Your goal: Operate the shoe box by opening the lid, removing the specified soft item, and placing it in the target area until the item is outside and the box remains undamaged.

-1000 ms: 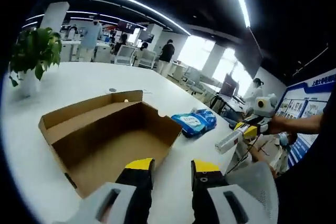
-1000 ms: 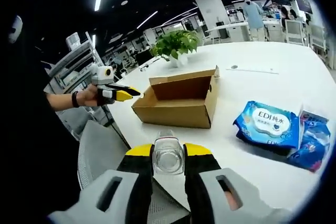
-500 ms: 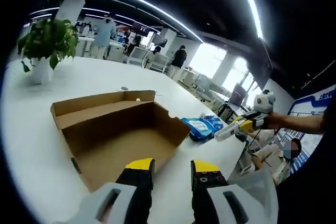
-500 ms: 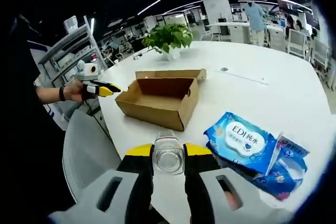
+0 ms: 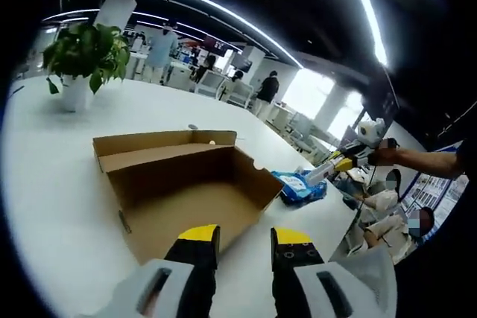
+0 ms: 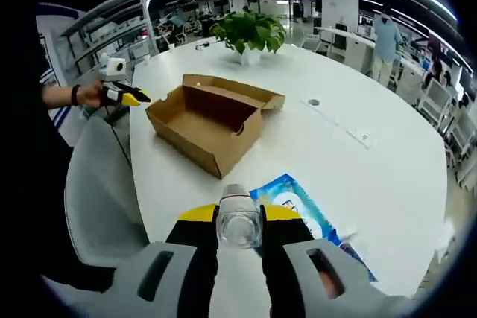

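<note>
The brown cardboard shoe box [image 5: 190,184] lies open on the white table [image 5: 52,161], its lid folded back on the far side and its inside bare. My left gripper [image 5: 244,242] is open just before the box's near edge, with nothing between its fingers. Blue soft wipe packs [image 5: 299,186] lie on the table to the right of the box. My right gripper [image 6: 238,217] is shut on a clear plastic bottle [image 6: 238,230] and hangs above a blue pack [image 6: 297,200]. In the right gripper view the box [image 6: 209,118] sits further off, with the left gripper [image 6: 125,97] at its left.
A potted green plant [image 5: 83,56] stands on the far part of the table. A grey mesh chair [image 6: 97,199] sits at the table's near edge. People stand among desks and chairs [image 5: 223,91] in the background. A person's hand [image 5: 384,156] holds the right gripper.
The right gripper with the bottle has swung from beside the table to above the blue packs. The left view has shifted slightly, and the box now sits more central. Both jaws are unchanged.
</note>
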`<state>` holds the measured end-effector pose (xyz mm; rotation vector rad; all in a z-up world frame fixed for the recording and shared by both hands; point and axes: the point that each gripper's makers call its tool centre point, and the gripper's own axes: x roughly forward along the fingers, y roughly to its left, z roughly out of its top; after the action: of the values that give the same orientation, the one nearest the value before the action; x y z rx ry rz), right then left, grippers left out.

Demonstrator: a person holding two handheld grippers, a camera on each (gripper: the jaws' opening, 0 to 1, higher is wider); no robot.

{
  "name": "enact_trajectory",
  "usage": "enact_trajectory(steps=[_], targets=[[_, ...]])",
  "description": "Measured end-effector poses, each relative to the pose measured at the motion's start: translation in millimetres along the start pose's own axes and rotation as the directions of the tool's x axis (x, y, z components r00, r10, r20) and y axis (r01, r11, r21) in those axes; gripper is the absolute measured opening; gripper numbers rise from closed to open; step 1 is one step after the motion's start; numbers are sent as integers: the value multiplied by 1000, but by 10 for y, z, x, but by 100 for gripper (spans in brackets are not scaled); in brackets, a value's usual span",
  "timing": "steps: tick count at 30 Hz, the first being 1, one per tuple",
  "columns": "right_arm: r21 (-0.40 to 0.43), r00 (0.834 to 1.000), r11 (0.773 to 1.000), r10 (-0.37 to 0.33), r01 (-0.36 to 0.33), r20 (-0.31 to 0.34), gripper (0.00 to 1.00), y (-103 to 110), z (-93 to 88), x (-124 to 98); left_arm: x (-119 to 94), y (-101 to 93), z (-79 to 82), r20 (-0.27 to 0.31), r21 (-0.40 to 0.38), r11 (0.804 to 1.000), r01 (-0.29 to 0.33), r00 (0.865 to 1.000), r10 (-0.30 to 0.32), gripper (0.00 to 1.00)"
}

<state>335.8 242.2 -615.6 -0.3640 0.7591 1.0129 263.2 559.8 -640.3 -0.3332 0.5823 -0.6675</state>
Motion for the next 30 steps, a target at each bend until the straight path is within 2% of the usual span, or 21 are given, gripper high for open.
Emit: enact_trajectory(steps=[7,10,19,25,26,30], targets=[[-88,997,996,-7,0,-77,19,-249,-20,-11,17,38,36,16,-11,1000,-24,1000,24,27],[-149,992,989,-33,15,-120,19,-425,-52,-14,25,43,60,25,-16,999,-34,999,34,27],[-217,978,976,-72,29,-194,19,-817,-112,20,-1,61,43,29,-27,998,-63,998,64,27],[-252,974,967,-83,28,-212,19,-931,-106,65,-73,100,24,26,-37,996,-85,996,86,27],[-278,967,960,-91,22,-237,19,-976,-141,81,-83,110,21,24,-38,995,-90,996,91,27],[-300,958,954,-112,29,-264,19,-1074,-191,117,-116,141,41,24,-39,994,-103,994,104,27]])
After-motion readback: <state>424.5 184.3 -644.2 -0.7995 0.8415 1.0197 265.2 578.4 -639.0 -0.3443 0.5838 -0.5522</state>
